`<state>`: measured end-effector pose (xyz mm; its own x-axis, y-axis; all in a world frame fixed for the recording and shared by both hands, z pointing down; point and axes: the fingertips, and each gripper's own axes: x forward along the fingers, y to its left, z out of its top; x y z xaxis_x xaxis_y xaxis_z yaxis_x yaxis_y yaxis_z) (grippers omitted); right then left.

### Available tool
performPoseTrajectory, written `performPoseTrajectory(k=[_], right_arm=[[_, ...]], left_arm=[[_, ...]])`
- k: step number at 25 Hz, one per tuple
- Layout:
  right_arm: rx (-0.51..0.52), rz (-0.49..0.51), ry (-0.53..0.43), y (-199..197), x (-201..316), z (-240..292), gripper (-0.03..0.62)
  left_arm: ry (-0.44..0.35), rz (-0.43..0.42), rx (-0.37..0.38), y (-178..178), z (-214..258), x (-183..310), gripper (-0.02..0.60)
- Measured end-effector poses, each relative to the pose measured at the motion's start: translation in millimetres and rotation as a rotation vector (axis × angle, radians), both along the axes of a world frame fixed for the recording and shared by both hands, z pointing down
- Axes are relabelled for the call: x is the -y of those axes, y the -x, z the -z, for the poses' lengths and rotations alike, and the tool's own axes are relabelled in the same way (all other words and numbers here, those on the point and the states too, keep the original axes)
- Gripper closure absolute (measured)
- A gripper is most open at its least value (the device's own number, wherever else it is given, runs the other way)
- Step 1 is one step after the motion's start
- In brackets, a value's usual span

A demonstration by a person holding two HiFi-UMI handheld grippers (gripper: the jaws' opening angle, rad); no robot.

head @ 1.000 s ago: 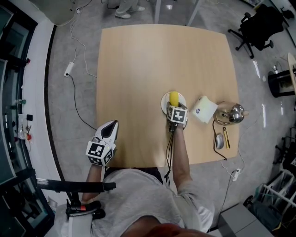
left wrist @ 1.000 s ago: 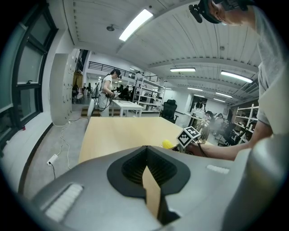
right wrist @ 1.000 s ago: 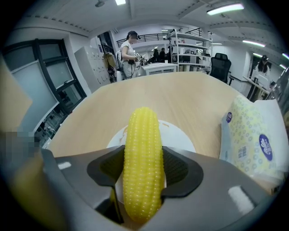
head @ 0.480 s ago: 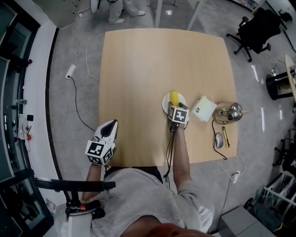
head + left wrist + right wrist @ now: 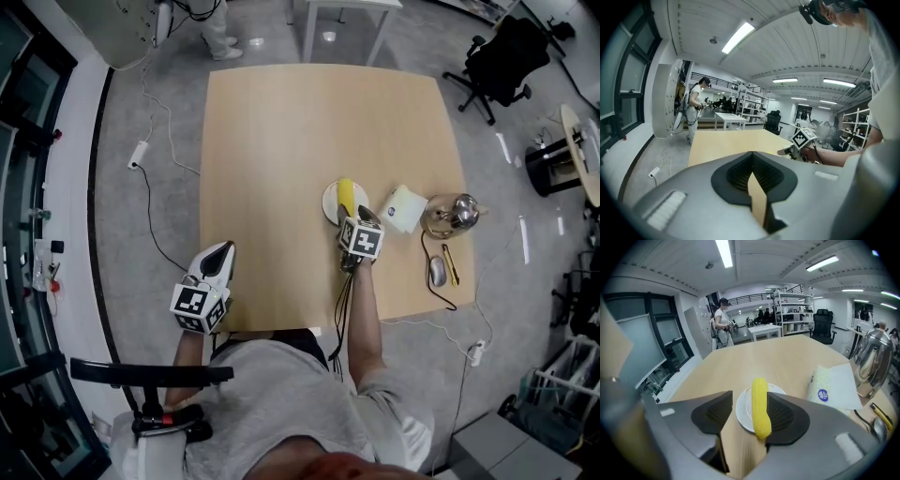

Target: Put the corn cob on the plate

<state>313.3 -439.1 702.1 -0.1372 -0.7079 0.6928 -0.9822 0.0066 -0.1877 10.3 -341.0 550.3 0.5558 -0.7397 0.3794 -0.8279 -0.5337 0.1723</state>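
Note:
A yellow corn cob (image 5: 760, 406) lies across the small white plate (image 5: 741, 411), its near end hanging over the rim. In the head view the corn cob (image 5: 346, 195) and plate (image 5: 330, 202) sit right of the table's middle. My right gripper (image 5: 362, 218) hovers just behind and above them. In the right gripper view, the right gripper (image 5: 749, 403) frames the cob between its jaws, which are closing a little, but the pads do not press it. My left gripper (image 5: 217, 253) hangs over the table's near left corner, and in the left gripper view the left gripper (image 5: 752, 161) is shut and empty.
A white tissue pack (image 5: 405, 208) lies right of the plate. Beyond it are a metal kettle (image 5: 454, 214), a computer mouse (image 5: 437, 272) and a yellow tool (image 5: 452, 265). A person (image 5: 723, 322) stands past the far table edge, and an office chair (image 5: 502, 61) is at the far right.
My right gripper has lifted and drawn back from the corn cob, which stays on the plate. The left gripper has shifted only slightly.

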Motion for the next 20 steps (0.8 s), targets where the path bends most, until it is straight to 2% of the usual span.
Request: performPoseTrajectory(k=[6, 12, 16, 20], right_arm=[[-0.037, -0.009, -0.046, 2, -32, 25, 0.364], [-0.011, -0.048, -0.095, 6, -68, 44, 0.379], [-0.019, -0.069, -0.149, 12, -95, 66, 0.403], [-0.033, -0.085, -0.221, 25, -120, 93, 0.444]], left_arm=[[-0.03, -0.026, 0.007, 3, 6, -18, 0.561], [-0.078, -0.058, -0.034, 3, 23, -32, 0.561], [-0.095, -0.073, -0.026, 10, 27, -48, 0.561], [-0.117, -0.089, -0.064, 17, 36, -63, 0.561]])
